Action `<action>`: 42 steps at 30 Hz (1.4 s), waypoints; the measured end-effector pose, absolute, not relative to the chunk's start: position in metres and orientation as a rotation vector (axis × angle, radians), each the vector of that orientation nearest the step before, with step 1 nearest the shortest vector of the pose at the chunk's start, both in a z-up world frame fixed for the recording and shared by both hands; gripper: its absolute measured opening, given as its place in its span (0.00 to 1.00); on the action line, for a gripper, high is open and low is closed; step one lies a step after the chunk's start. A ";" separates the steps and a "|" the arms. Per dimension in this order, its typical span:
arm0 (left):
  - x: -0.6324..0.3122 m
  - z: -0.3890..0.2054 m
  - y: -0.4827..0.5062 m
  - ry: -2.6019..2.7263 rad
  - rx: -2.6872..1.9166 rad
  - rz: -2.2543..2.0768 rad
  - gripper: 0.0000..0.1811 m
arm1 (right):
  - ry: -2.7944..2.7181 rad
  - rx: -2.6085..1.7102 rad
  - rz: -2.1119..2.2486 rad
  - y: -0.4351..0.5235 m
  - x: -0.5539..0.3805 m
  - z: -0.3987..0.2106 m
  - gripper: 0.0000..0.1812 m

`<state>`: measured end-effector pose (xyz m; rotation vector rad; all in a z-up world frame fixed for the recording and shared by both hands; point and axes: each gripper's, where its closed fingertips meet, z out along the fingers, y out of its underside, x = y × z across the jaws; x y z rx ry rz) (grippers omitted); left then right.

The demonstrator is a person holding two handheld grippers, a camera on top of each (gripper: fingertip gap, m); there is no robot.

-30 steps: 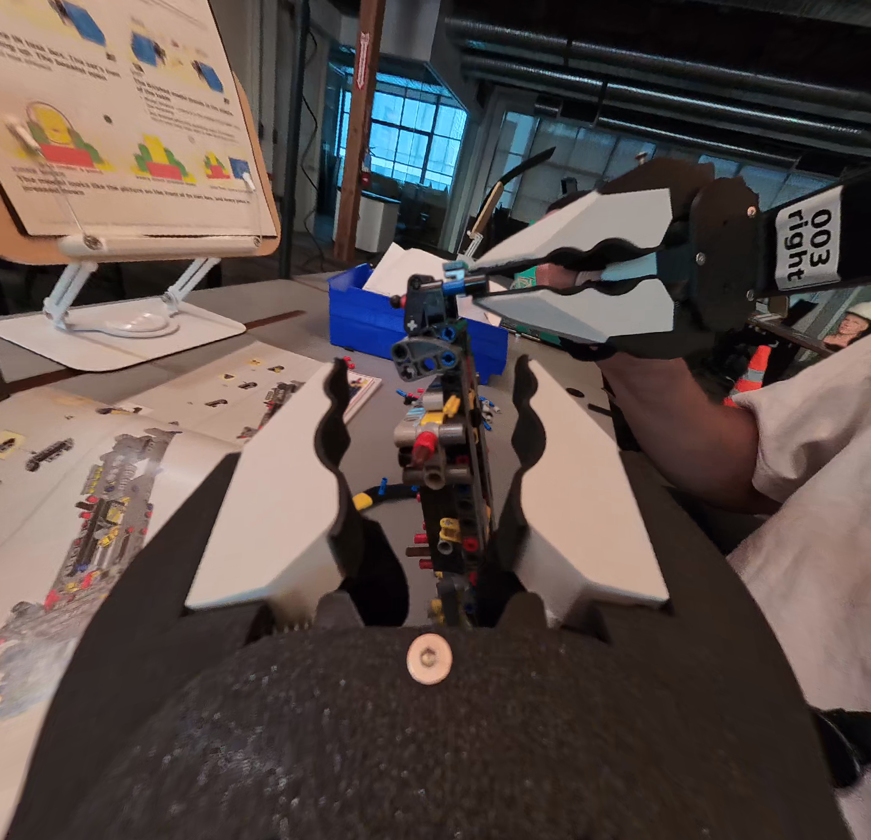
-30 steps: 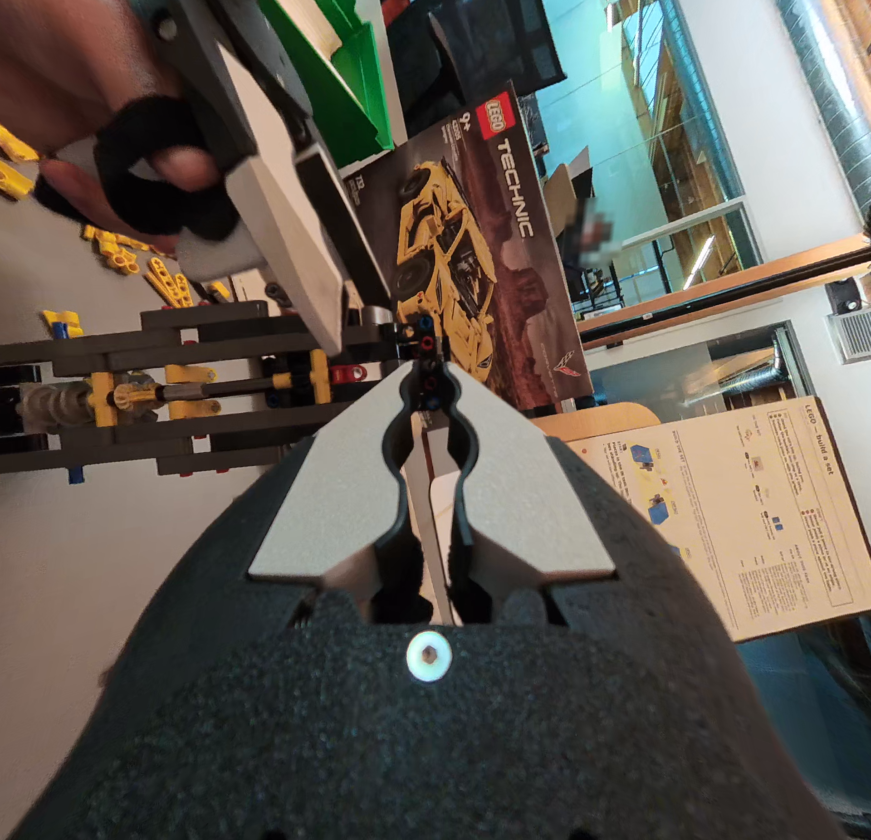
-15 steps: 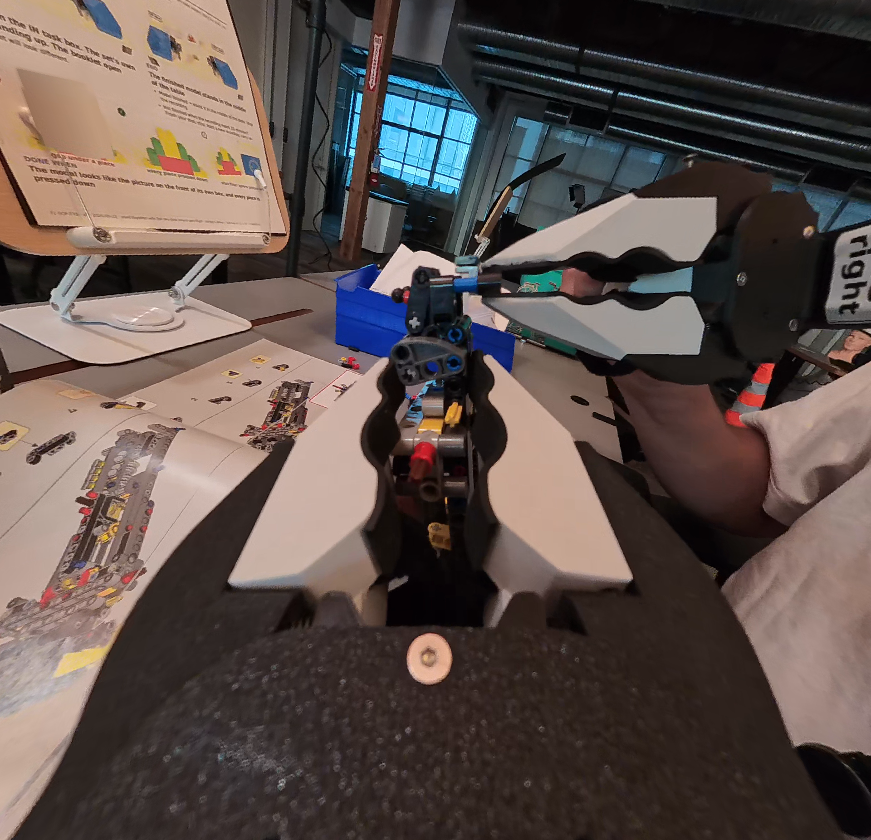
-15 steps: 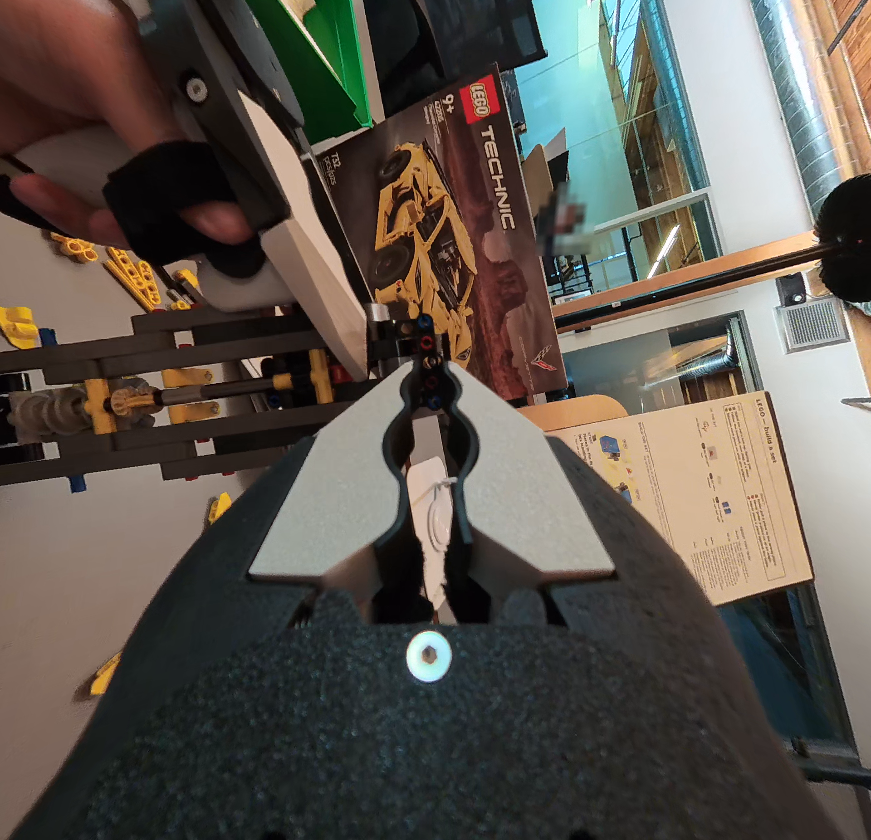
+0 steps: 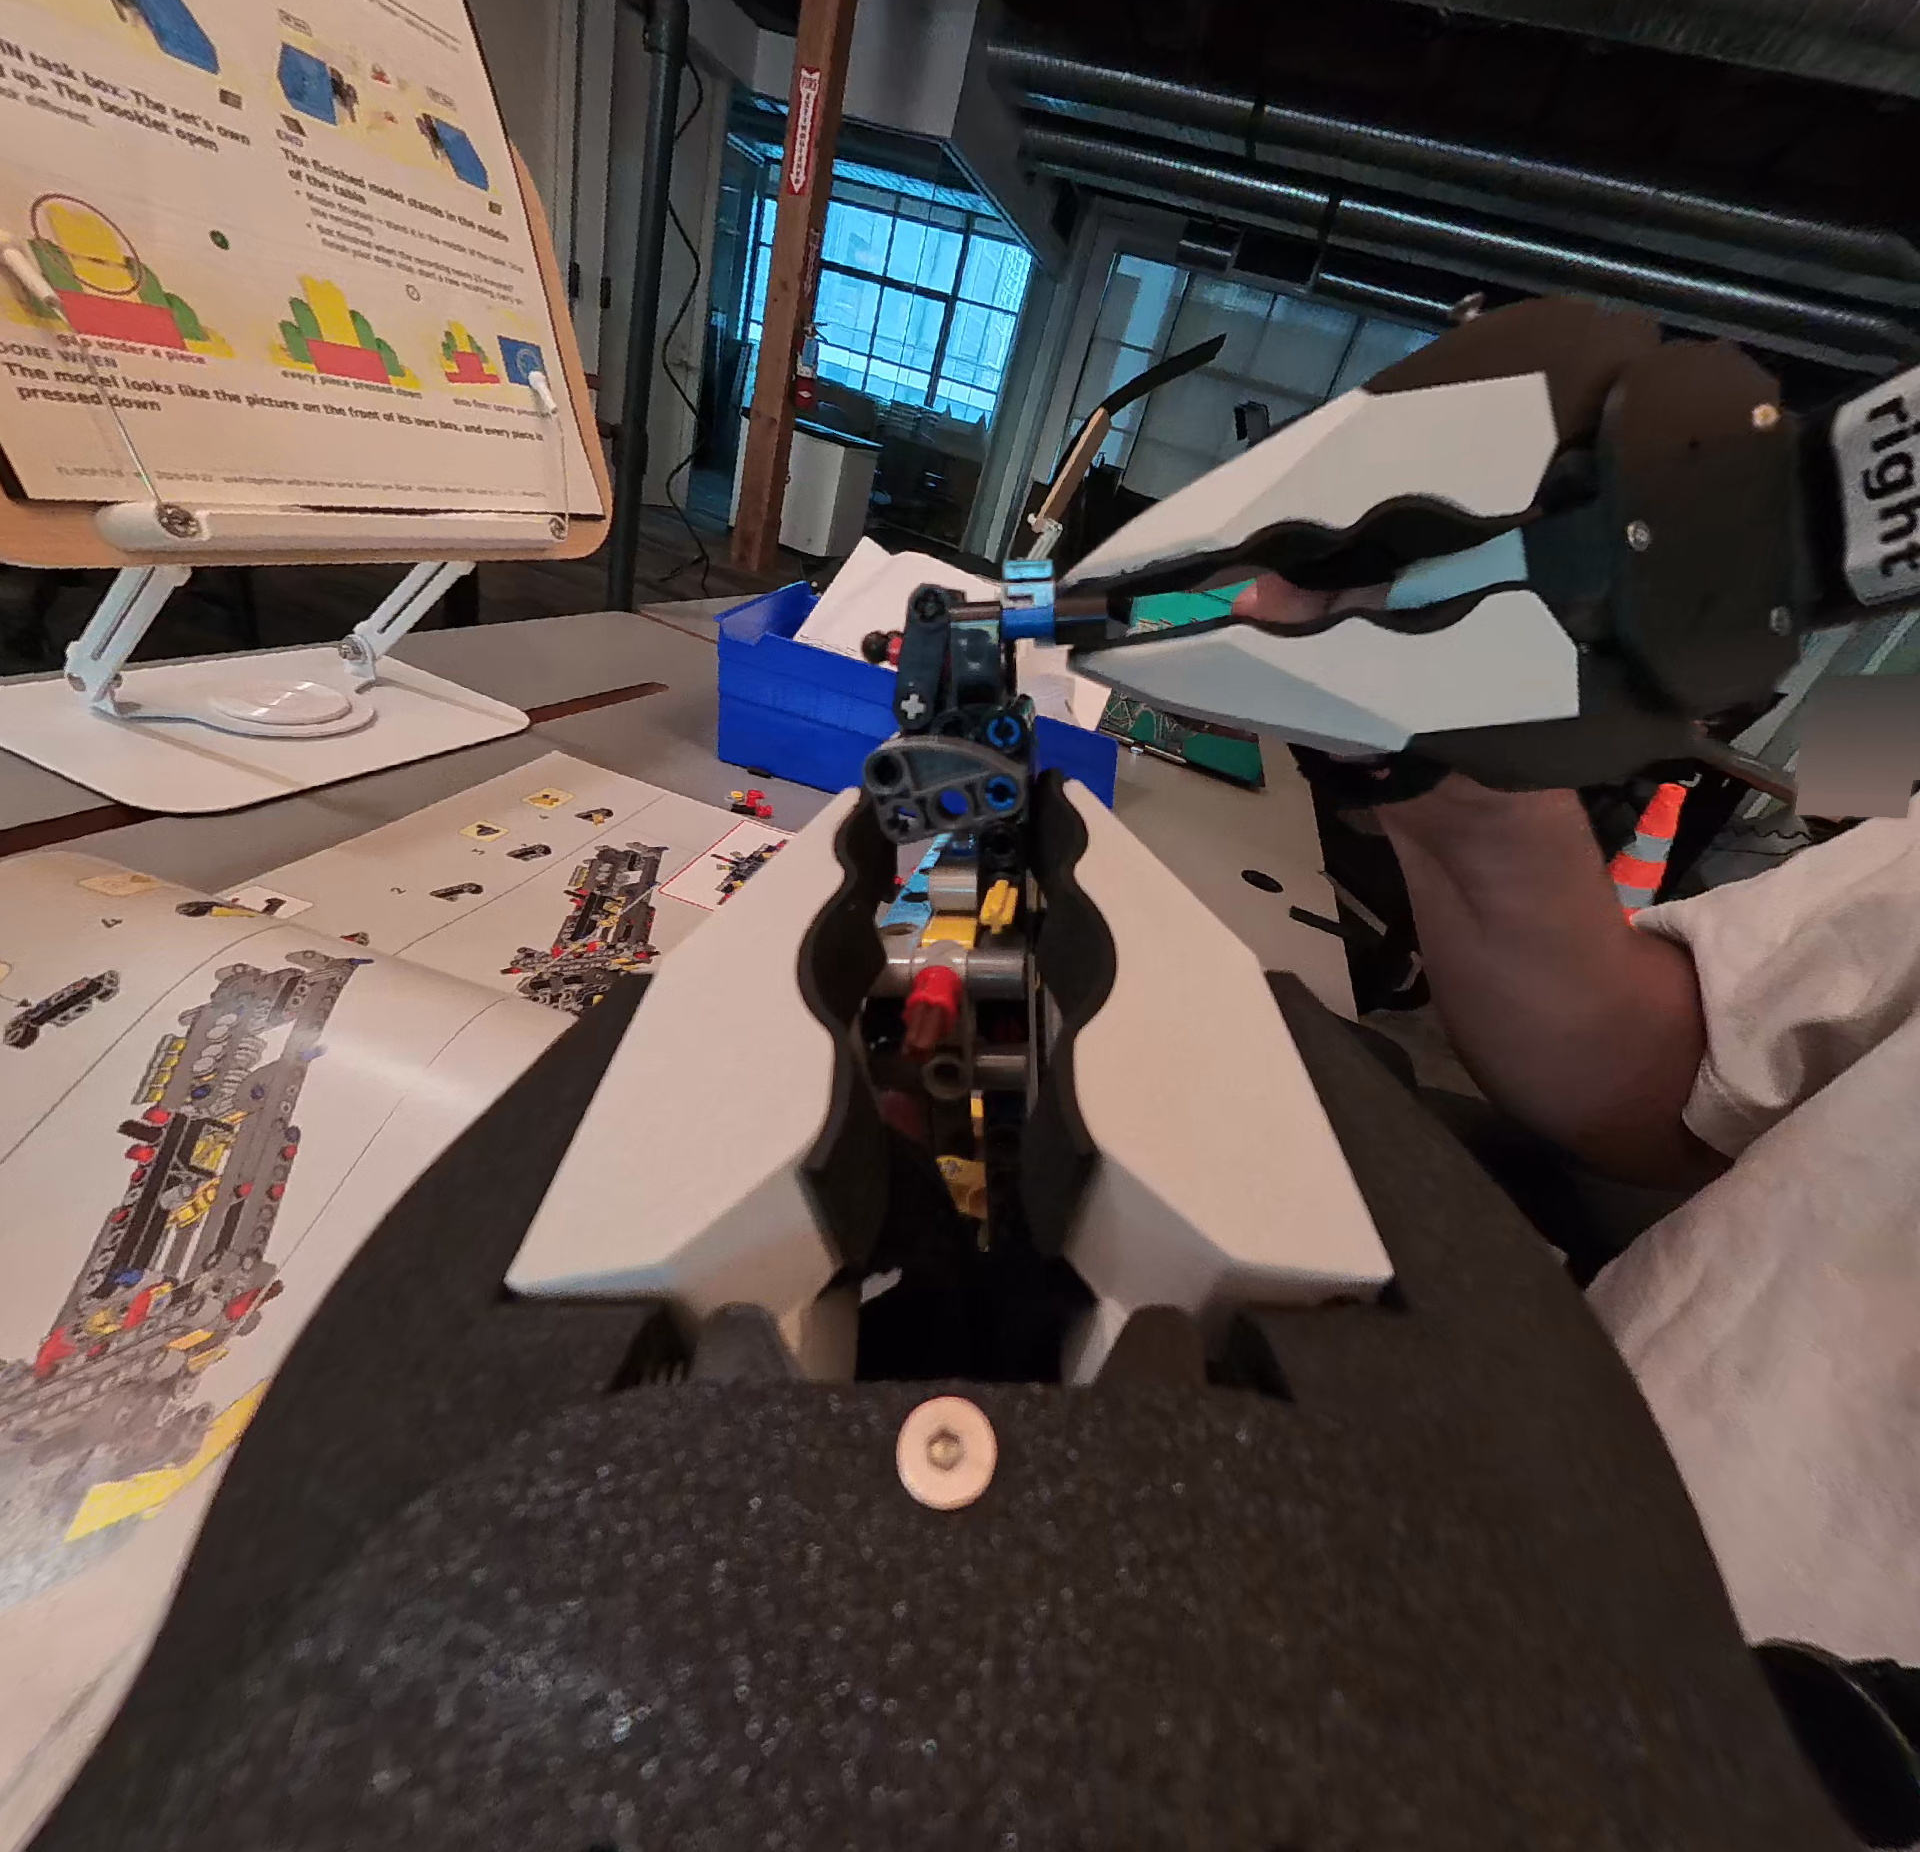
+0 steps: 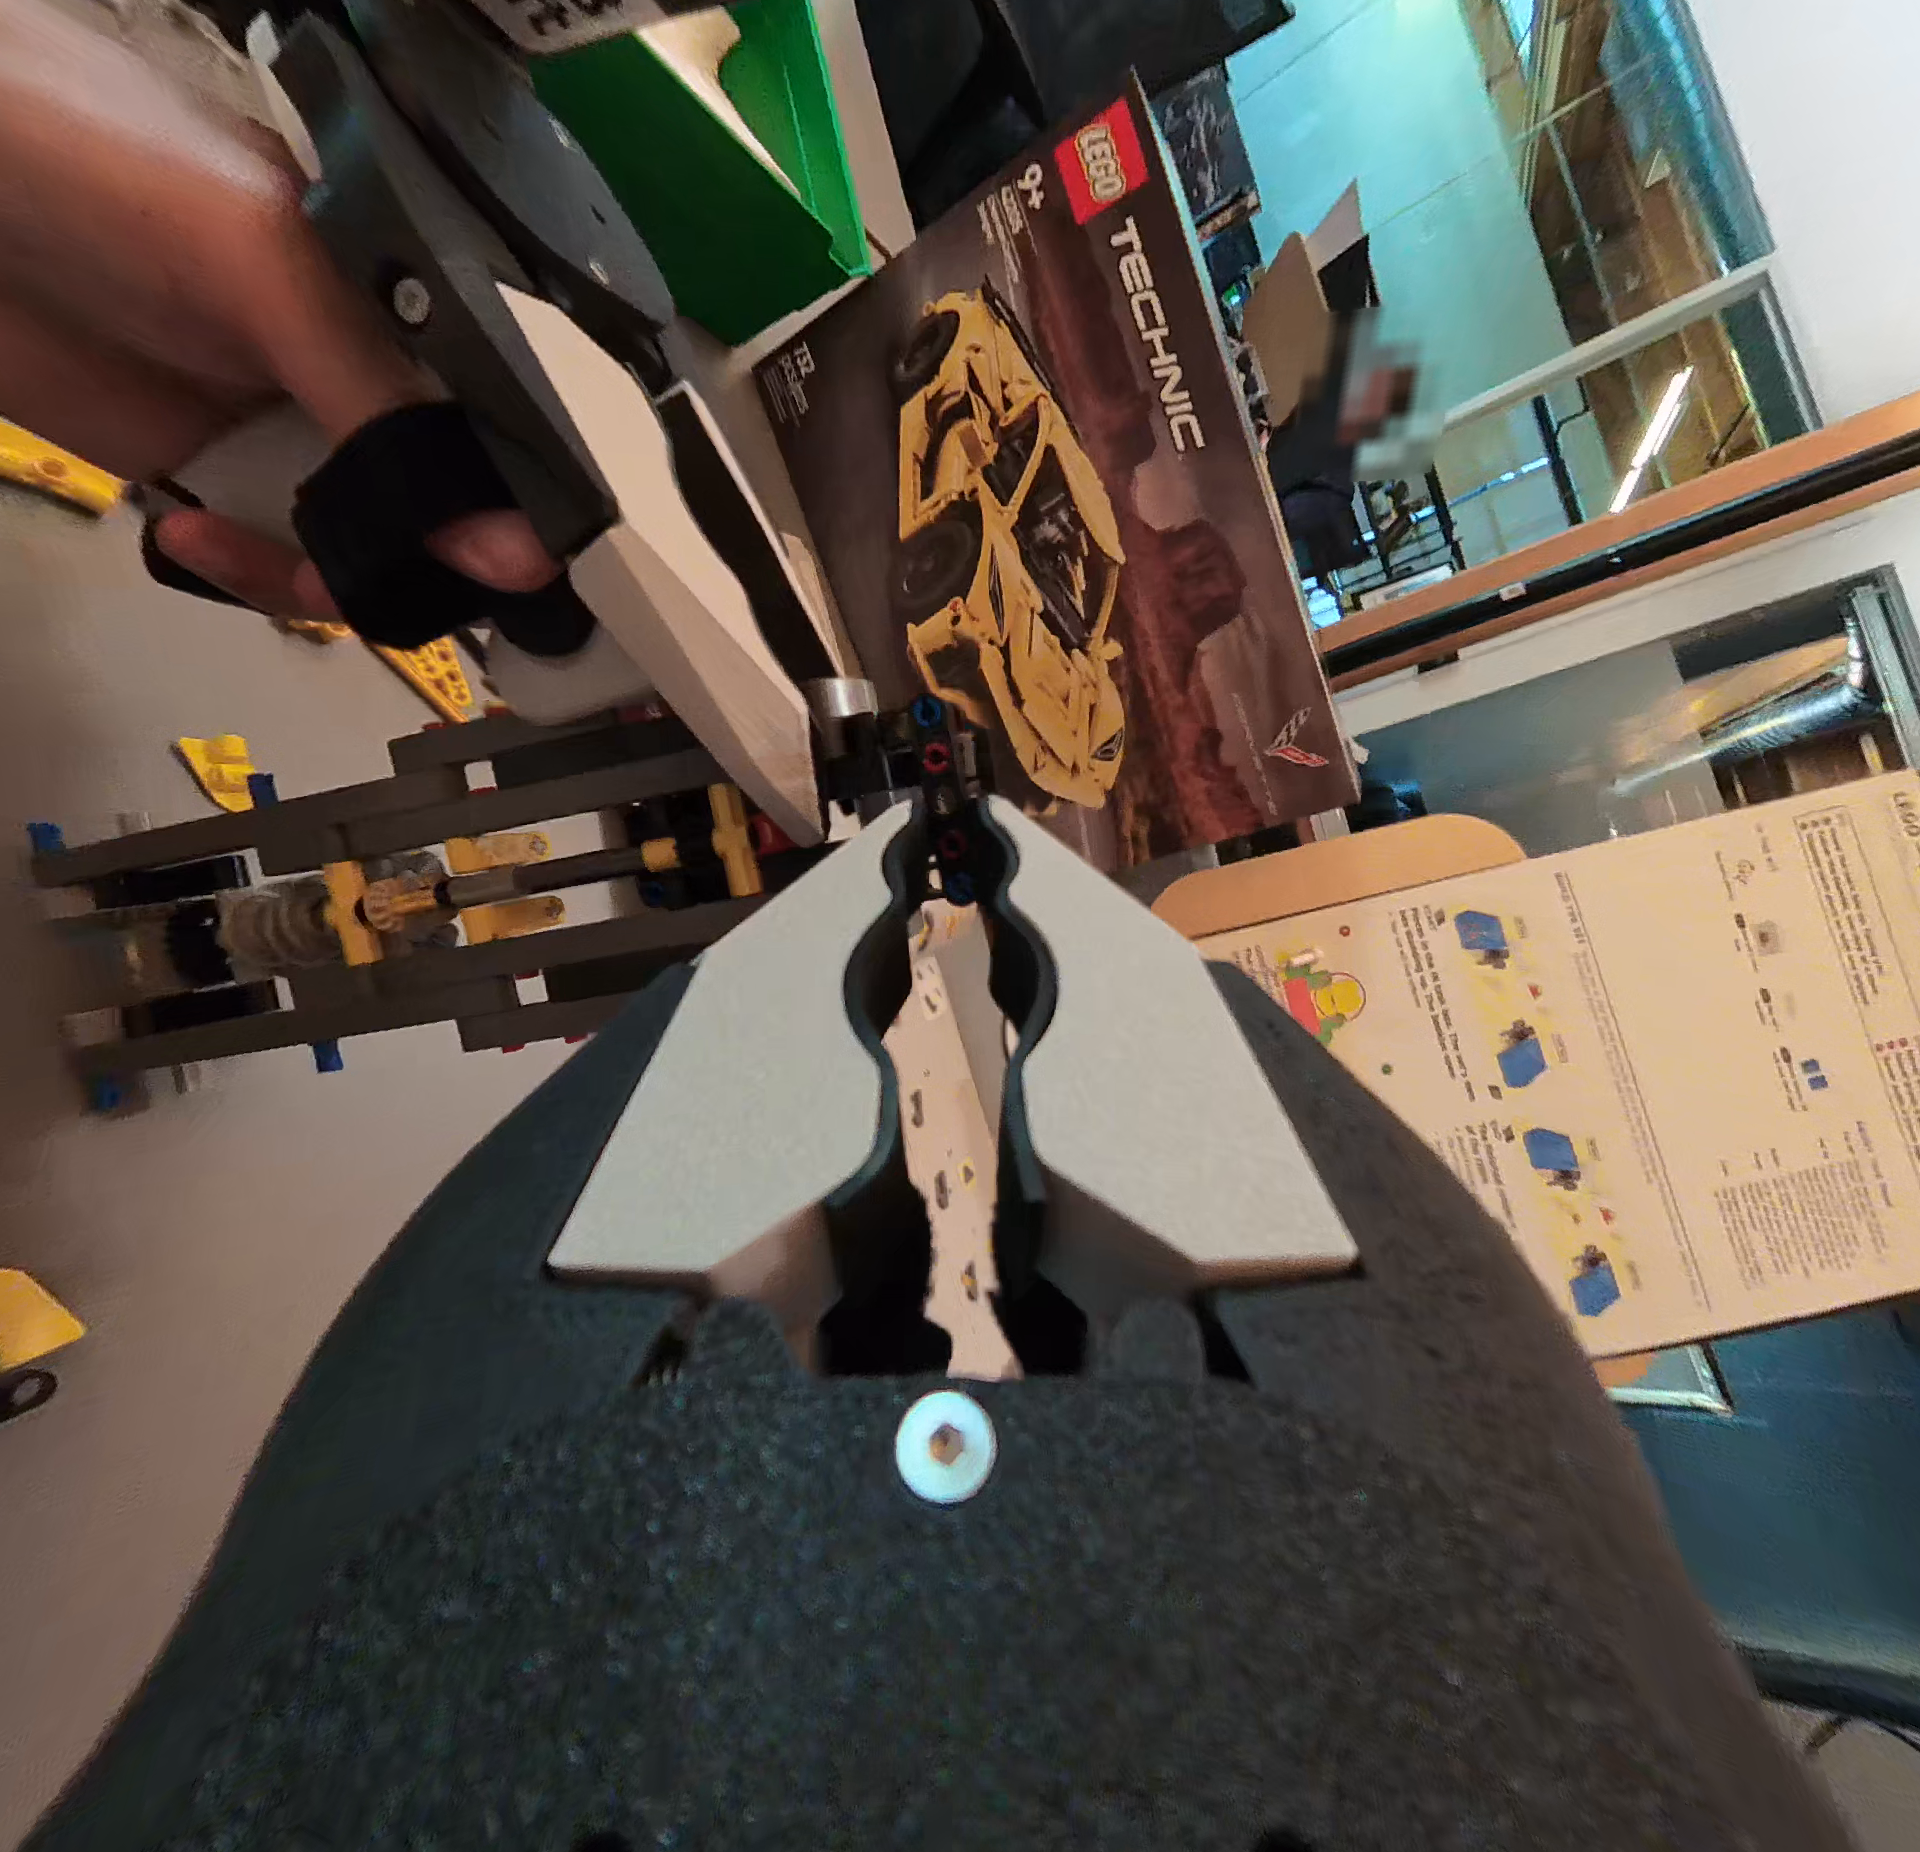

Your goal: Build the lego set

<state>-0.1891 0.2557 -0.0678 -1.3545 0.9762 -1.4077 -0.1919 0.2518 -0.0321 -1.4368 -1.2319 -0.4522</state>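
A long black Lego chassis (image 5: 956, 981) with yellow, red and blue parts runs between the fingers of my left gripper (image 5: 956, 815), which is shut on it and holds it above the table. My right gripper (image 5: 1070, 628) comes in from the right and is shut on a small black beam with red and blue pins (image 6: 938, 763), held at the chassis's far end. In the right wrist view the chassis (image 6: 312, 909) lies sideways at the left, the left gripper (image 6: 800, 763) clamps it, and my right gripper (image 6: 940, 815) meets its end.
An open instruction booklet (image 5: 260, 1023) lies on the grey table at the left. A sheet on a white stand (image 5: 260, 244) is behind it. A blue bin (image 5: 800, 680) is at the back. The set's box (image 6: 1039, 503), a green bin (image 6: 717, 161) and loose yellow parts (image 6: 218, 763) are nearby. The grippers are tip to tip, or close to it.
My left gripper was open around the chassis one second ago and has shut on it. The right gripper stays shut on the small beam at the chassis's far end.
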 end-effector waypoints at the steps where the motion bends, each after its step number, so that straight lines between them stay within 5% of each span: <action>1: -0.188 -0.068 0.257 0.969 -1.362 -1.403 0.14 | -1.236 -1.439 -0.481 0.253 -0.191 -0.033 0.04; 8: -0.187 -0.070 0.261 0.940 -1.385 -1.390 0.13 | -1.311 -1.428 -0.565 0.253 -0.203 -0.026 0.09; 42: -0.206 -0.068 0.279 0.852 -1.381 -1.360 0.13 | -1.189 -1.487 -0.619 0.243 -0.197 -0.007 0.03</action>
